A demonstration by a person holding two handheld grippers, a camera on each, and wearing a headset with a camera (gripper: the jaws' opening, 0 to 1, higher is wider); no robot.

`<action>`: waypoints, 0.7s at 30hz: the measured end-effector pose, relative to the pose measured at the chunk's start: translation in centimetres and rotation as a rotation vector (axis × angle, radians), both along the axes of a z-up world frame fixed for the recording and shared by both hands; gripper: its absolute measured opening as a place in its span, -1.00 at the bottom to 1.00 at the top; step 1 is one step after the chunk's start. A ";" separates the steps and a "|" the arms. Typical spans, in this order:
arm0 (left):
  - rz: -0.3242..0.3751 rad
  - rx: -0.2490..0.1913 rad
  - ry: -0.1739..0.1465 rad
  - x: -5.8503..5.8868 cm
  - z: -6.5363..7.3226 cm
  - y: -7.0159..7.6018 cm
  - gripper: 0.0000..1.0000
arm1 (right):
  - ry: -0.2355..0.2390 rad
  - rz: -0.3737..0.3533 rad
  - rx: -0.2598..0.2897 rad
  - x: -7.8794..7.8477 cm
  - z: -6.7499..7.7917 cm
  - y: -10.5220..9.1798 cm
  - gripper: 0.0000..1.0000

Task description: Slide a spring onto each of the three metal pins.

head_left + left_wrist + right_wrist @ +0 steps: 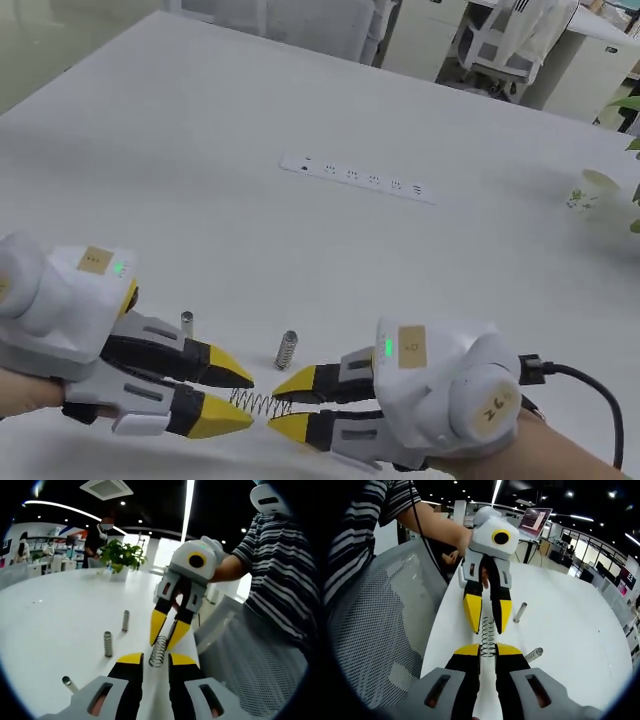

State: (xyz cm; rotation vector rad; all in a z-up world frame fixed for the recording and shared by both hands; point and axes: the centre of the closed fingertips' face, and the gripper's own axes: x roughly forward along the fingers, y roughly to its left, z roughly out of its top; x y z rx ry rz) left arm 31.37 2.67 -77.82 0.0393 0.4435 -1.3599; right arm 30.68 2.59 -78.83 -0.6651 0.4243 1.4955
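Count from my end: 2 grippers, left hand-held gripper (252,401) and right hand-held gripper (272,404), each pinched nearly closed on one end of 1 loose spring (261,403), held betw them just over the tabletop (300,250). Head view gives me 2 pins, a bare pin (187,322) and a sprung pin (286,349). Left gripper view adds a 3rd pin (125,620), too small to tell if it's sprung.

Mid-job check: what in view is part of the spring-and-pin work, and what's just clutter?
Job: spring held between left tool and right tool; bare pin; sprung pin; third pin.
Lying about: power strip; paper cup; plant.
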 end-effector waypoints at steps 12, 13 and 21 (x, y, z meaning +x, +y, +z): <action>-0.011 -0.002 -0.020 0.0 0.2 -0.4 -0.91 | 0.008 -0.012 0.012 0.2 0.3 -0.1 -0.85; -0.011 -0.002 -0.022 0.0 0.2 -0.4 -0.91 | 0.007 -0.013 0.012 0.2 0.3 -0.1 -0.85; -0.021 -0.010 -0.032 0.0 0.4 -0.5 -0.92 | 0.021 -0.016 0.021 0.2 0.4 -0.1 -0.85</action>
